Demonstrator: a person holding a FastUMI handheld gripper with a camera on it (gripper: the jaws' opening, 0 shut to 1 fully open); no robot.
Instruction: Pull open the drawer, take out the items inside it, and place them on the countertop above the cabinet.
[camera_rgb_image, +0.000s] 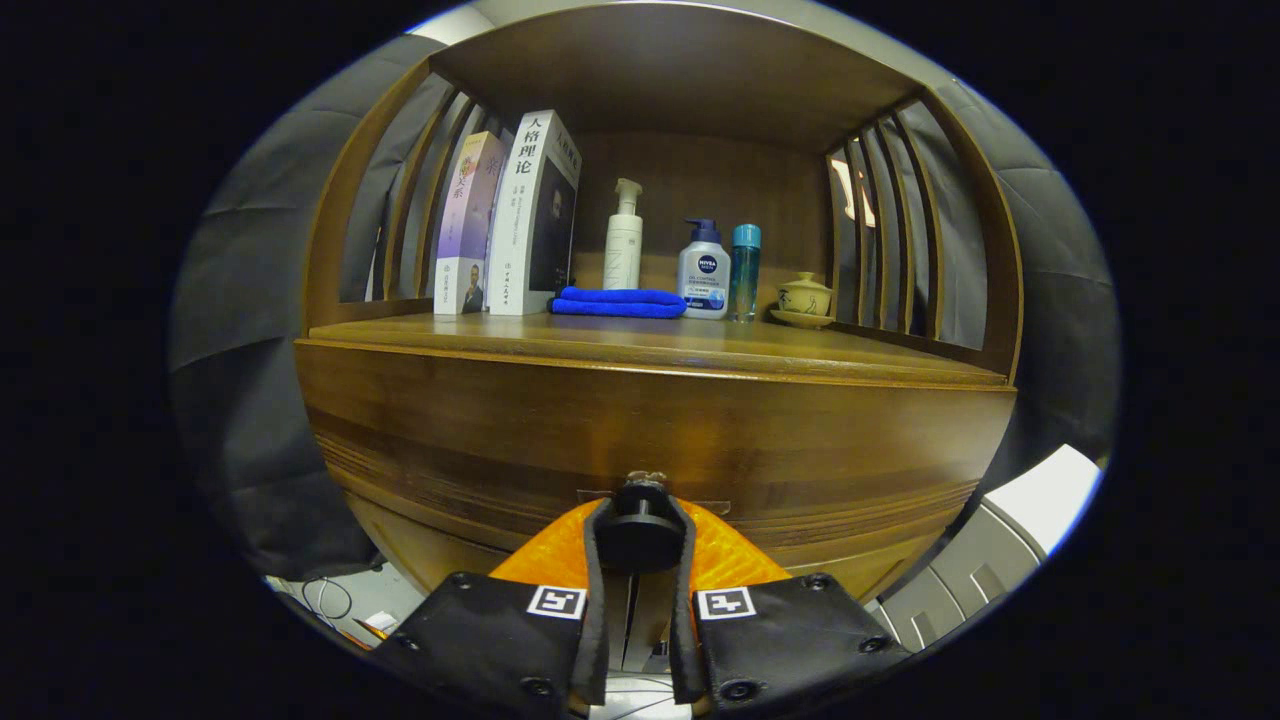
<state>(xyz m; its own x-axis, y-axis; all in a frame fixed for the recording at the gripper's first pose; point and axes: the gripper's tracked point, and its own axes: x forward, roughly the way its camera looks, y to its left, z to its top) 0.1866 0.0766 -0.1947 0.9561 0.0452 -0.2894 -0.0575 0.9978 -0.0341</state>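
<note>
Now the hand-held gripper (640, 545) clamps the drawer knob (640, 530); books (510, 220), bottles (703, 270), blue cloth (618, 302) crowd the countertop (640, 345).

My fingers (640, 560) closed around drawer knob (640, 530); knob's stem and mount mostly hidden behind it. Drawer (480, 450) shut, contents hidden. Drawer front below knob blocked by my fingers. Far above knob, on counter (700, 345): blue cloth (618, 302) covers base of white pump bottle (623, 240); rear books hidden behind front book (530, 215). Small teapot's (805, 297) marking too small to tell. Cabinet's lower part cut off below knob.
</note>
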